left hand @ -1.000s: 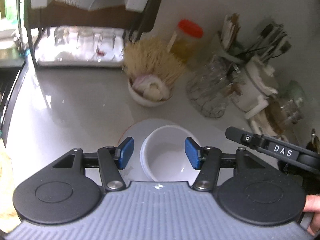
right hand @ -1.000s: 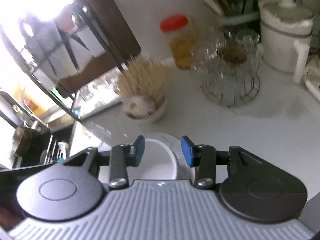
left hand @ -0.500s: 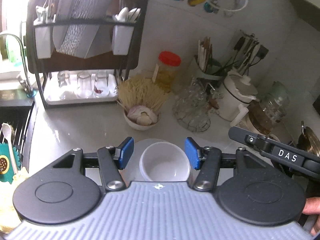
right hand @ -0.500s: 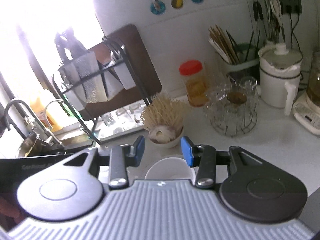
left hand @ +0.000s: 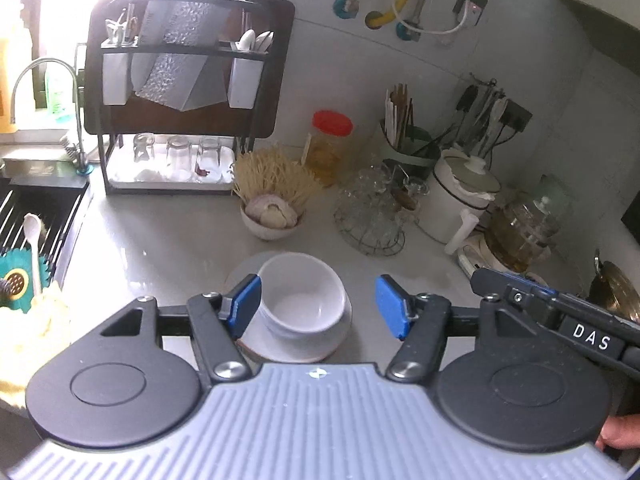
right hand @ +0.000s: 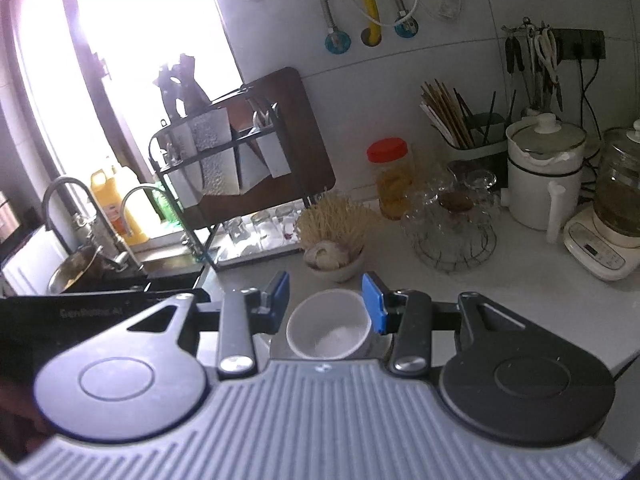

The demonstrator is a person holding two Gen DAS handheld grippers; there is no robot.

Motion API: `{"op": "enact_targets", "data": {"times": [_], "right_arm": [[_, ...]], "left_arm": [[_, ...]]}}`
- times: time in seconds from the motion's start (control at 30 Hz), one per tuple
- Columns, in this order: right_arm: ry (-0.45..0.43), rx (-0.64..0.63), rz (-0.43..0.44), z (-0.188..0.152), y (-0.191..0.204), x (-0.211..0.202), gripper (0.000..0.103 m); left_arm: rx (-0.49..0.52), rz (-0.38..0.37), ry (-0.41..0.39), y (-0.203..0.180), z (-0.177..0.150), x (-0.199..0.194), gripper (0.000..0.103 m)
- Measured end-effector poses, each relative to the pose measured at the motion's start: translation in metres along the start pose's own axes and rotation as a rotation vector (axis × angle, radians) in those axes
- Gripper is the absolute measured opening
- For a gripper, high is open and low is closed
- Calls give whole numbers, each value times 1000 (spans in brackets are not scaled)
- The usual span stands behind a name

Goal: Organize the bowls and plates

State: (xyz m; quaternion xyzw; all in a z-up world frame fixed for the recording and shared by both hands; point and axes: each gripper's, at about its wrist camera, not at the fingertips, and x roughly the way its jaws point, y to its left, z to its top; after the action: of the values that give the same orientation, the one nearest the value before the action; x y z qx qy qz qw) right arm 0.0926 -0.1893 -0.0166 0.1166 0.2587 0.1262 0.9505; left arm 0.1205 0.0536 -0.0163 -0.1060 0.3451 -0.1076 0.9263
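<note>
A white bowl (left hand: 301,296) stands upright on a white plate (left hand: 332,340) on the grey counter. My left gripper (left hand: 318,306) is open and empty, raised above and behind the bowl, which shows between its blue pads (left hand: 245,300). My right gripper (right hand: 326,296) is open and empty too, held above the same bowl (right hand: 329,325); only a sliver of the plate (right hand: 378,347) shows there. The right gripper's body also shows at the right of the left wrist view (left hand: 560,320).
A black dish rack (left hand: 176,92) with glasses stands at the back left, a sink (left hand: 28,232) beside it. A small bowl of garlic with sticks (left hand: 274,208), a wire basket of glasses (left hand: 372,212), a red-lidded jar (left hand: 330,144), a white pot (left hand: 460,196) and a kettle (left hand: 524,232) line the back.
Both grippers have pulled up and back from the bowl and plate, so more of the counter and wall shows. Both stay open. The bowl has not moved.
</note>
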Motion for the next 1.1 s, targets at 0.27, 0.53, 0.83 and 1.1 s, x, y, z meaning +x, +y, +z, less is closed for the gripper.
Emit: {"op": "enact_targets", "data": {"times": [0.27, 0.53, 0.83, 1.1], "right_arm": [[11, 16, -1, -22, -10, -28, 47], [-26, -47, -40, -38, -17, -55, 77], [-16, -59, -18, -49, -19, -70, 83], [-7, -62, -14, -50, -21, -71, 86]], "left_arm": [[2, 33, -18, -20, -32, -32, 80], [58, 96, -26, -42, -60, -56, 97], [71, 137, -23, -52, -77, -70, 100], [63, 171, -8, -53, -80, -72, 100]]}}
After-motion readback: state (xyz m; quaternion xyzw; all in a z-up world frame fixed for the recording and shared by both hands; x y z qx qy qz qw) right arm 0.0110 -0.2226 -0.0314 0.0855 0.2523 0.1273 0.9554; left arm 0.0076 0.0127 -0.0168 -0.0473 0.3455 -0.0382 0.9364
